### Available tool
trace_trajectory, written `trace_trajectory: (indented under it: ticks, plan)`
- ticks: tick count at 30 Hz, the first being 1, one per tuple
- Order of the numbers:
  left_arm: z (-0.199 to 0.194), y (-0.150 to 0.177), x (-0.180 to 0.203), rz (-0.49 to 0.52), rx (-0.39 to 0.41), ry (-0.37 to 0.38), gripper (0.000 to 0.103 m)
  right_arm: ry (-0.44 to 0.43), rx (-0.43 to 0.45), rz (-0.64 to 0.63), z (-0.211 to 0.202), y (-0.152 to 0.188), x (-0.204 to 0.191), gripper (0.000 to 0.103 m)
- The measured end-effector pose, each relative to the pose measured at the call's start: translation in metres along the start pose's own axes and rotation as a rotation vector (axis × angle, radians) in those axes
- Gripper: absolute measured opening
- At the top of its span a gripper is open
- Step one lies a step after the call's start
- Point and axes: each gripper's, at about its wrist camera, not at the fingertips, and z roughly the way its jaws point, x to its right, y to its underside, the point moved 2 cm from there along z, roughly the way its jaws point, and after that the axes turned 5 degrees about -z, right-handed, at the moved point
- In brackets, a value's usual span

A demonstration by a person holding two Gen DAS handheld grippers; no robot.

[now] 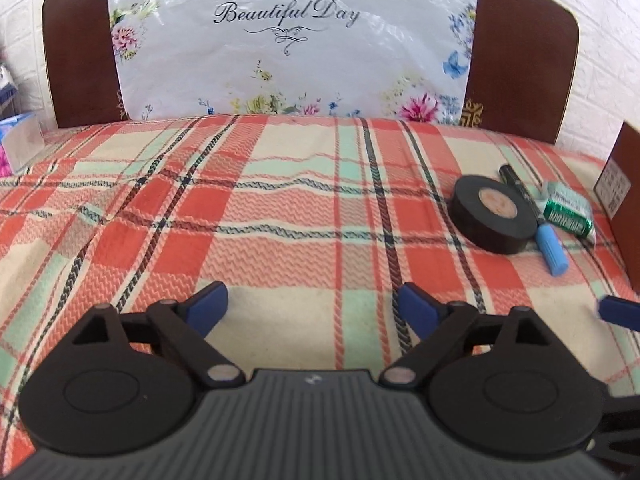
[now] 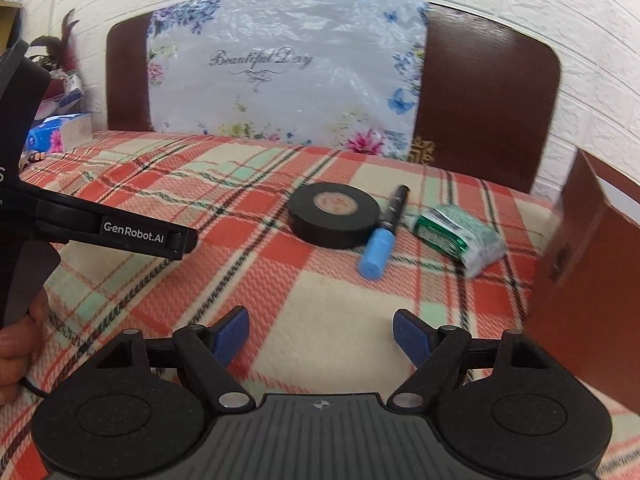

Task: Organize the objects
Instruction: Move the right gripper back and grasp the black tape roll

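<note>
A black tape roll (image 1: 494,214) (image 2: 334,215) lies flat on the plaid blanket (image 1: 280,208) (image 2: 240,264). A black marker with a blue cap (image 1: 536,224) (image 2: 384,232) lies against its right side. A green wrapped packet (image 1: 568,210) (image 2: 456,232) lies right of the marker. My left gripper (image 1: 312,308) is open and empty, left of and nearer than these things. My right gripper (image 2: 320,336) is open and empty, nearer than the marker. The left gripper's body (image 2: 120,232) shows at left in the right wrist view.
A brown box (image 1: 624,200) (image 2: 588,280) stands at the right edge. A brown headboard (image 1: 80,60) (image 2: 480,104) with a floral "Beautiful Day" plastic bag (image 1: 292,40) (image 2: 280,72) is at the back. A blue tissue pack (image 1: 20,140) (image 2: 56,132) sits at far left.
</note>
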Motion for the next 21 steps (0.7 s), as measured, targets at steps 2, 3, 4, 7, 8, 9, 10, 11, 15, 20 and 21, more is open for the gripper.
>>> trace_trajectory:
  ticks: [2,3,4,7,8,9,10,11,15,20,21]
  plan:
    - [-0.001,0.001,-0.002,-0.012,0.012,0.015,0.093,-0.020,0.012,-0.012,0.009,-0.007,-0.004,0.078]
    - [-0.001,0.001,-0.002,-0.015,0.016,0.018,0.093,-0.034,0.013,-0.011,0.014,-0.011,-0.005,0.078]
    - [-0.001,0.001,-0.003,-0.019,0.019,0.022,0.093,-0.046,0.014,-0.005,0.019,-0.015,-0.004,0.078]
    - [-0.003,0.001,-0.008,-0.056,0.038,0.039,0.094,-0.045,0.033,0.022,0.033,-0.025,-0.002,0.075]
    - [-0.003,0.001,-0.012,-0.081,0.041,0.051,0.094,-0.036,0.046,0.013,0.035,-0.027,-0.003,0.074]
    - [-0.003,0.001,-0.016,-0.101,0.045,0.056,0.094,-0.026,0.068,0.000,0.034,-0.028,-0.005,0.074]
    - [-0.003,0.001,-0.017,-0.114,0.048,0.063,0.094,-0.020,0.094,-0.018,0.033,-0.029,-0.008,0.075]
    - [-0.003,0.001,-0.018,-0.120,0.051,0.068,0.094,-0.014,0.114,-0.039,0.031,-0.030,-0.010,0.077]
    - [-0.005,0.001,-0.019,-0.129,0.061,0.078,0.094,-0.011,0.117,-0.070,0.037,-0.035,-0.012,0.079]
    - [-0.006,0.001,-0.035,-0.228,0.086,0.125,0.094,-0.026,0.020,0.039,0.063,-0.042,0.008,0.082]
    - [-0.006,0.001,-0.036,-0.236,0.088,0.132,0.094,-0.034,0.002,0.077,0.069,-0.042,0.015,0.083]
